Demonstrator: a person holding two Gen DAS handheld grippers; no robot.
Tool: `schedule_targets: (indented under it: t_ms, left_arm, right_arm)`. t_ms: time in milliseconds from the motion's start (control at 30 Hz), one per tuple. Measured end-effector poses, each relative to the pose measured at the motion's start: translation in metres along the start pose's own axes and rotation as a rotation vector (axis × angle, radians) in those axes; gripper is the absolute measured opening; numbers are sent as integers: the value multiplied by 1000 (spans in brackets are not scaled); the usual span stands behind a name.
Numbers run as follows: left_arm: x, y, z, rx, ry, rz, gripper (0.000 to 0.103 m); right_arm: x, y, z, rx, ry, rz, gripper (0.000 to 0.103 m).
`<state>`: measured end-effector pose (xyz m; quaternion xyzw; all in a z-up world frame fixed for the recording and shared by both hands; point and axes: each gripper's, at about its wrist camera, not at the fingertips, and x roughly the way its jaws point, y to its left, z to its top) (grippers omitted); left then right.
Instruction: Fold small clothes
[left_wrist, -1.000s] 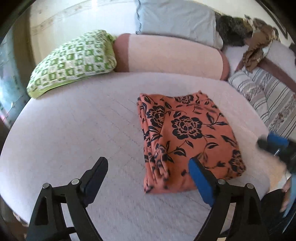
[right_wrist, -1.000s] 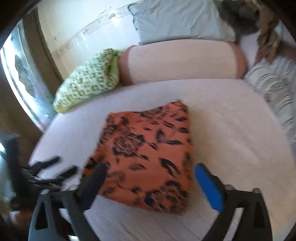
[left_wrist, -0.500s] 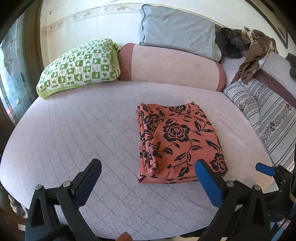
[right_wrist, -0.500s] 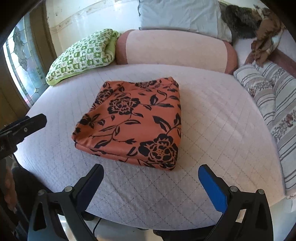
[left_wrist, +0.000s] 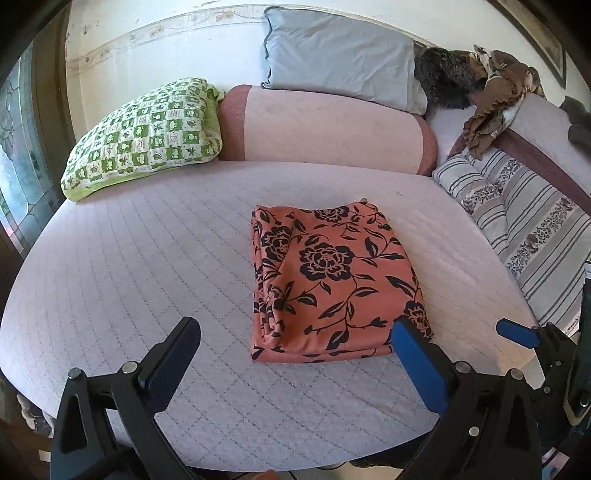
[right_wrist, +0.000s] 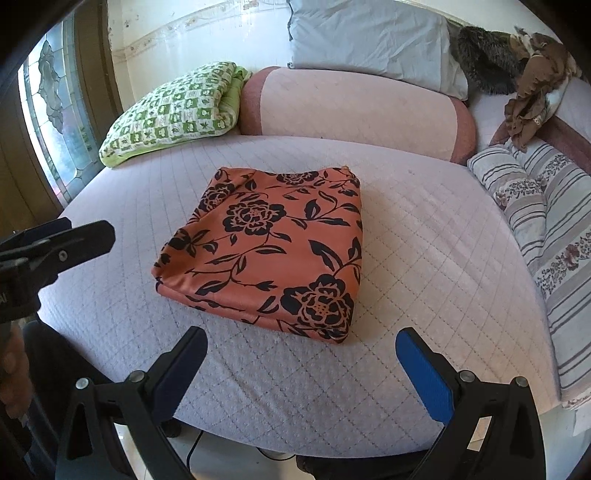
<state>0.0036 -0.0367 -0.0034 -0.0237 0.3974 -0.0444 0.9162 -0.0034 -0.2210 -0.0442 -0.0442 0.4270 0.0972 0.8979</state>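
Observation:
A folded orange cloth with black flowers (left_wrist: 332, 280) (right_wrist: 269, 251) lies flat on the lilac quilted bed (left_wrist: 129, 277) (right_wrist: 424, 258). My left gripper (left_wrist: 294, 325) hovers over the bed's front part, just short of the cloth's near edge, open wide with nothing held. My right gripper (right_wrist: 301, 334) hangs over the front edge, open and apart from the cloth. In the left wrist view one blue pad of the right gripper (left_wrist: 517, 332) shows at the right. The left gripper's black fingers (right_wrist: 74, 236) show at the left of the right wrist view.
At the back lie a green checked pillow (left_wrist: 144, 133), a pink bolster (left_wrist: 325, 129) and a grey-blue pillow (left_wrist: 340, 55). Striped cushions (left_wrist: 524, 229) line the right side, with a brown clothes heap (left_wrist: 495, 92) behind. A patterned window (right_wrist: 51, 110) stands left.
Both grippers have drawn back from the cloth toward the bed's front edge. The left jaws have spread wider. The folded cloth has stayed where it lay.

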Motion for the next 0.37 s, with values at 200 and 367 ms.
schedule_targets:
  t_ms: [200,367]
  left_arm:
    - [7,3,3,-26,21,-25,103]
    - [12,3,7,-23,25,-16,103]
  right_arm:
    - [1,1,1,-4,1,2,103]
    - [4,3,3,-13,8,4,103]
